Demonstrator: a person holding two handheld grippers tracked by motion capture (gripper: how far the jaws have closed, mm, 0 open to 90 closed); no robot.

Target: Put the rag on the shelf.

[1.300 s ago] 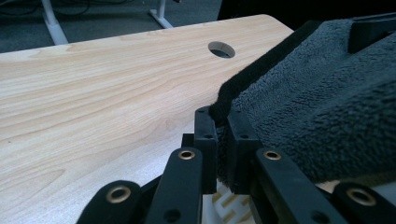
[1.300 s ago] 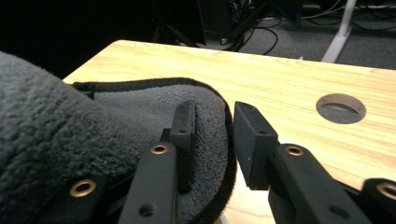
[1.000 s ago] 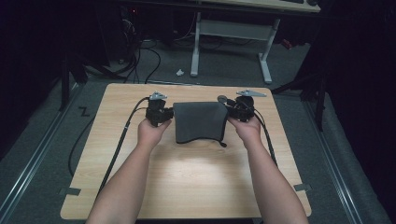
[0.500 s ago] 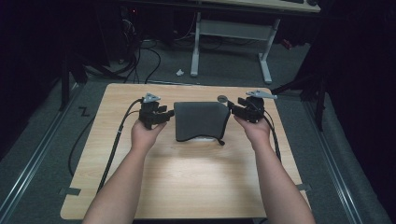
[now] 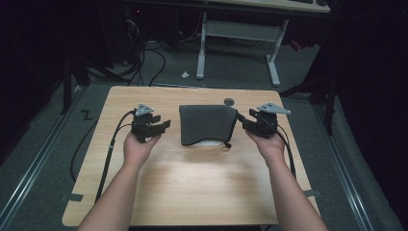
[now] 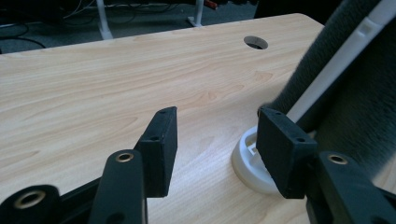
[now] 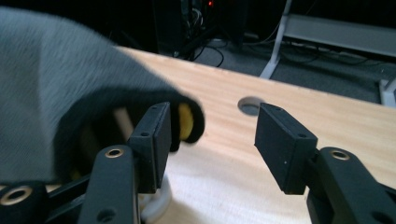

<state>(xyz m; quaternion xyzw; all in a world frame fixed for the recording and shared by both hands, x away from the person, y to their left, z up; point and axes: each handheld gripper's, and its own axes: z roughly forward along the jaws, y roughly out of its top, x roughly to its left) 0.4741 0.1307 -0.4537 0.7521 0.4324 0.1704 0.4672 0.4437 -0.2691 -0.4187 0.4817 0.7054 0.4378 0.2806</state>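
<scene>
1. We hold the left gripper on the left side of the worktop. Its jaws have just been opening. They now stand wide apart, with nothing between them.
2. We hold the right gripper on the right side. Its jaws have also just been opening. They stand wide apart and hold nothing.
3. A dark grey cloth sits in the middle of the worktop, between our two grippers. It hangs over a white stand, like a little tent.
4. In the left gripper view, the round white foot of the stand rests on the wood just beside one jaw. A white bar goes up under the cloth.
5. In the right gripper view, the edge of the cloth is close to one jaw. We cannot tell if they touch.
6. A round hole sits in the worktop behind the cloth.
</scene>
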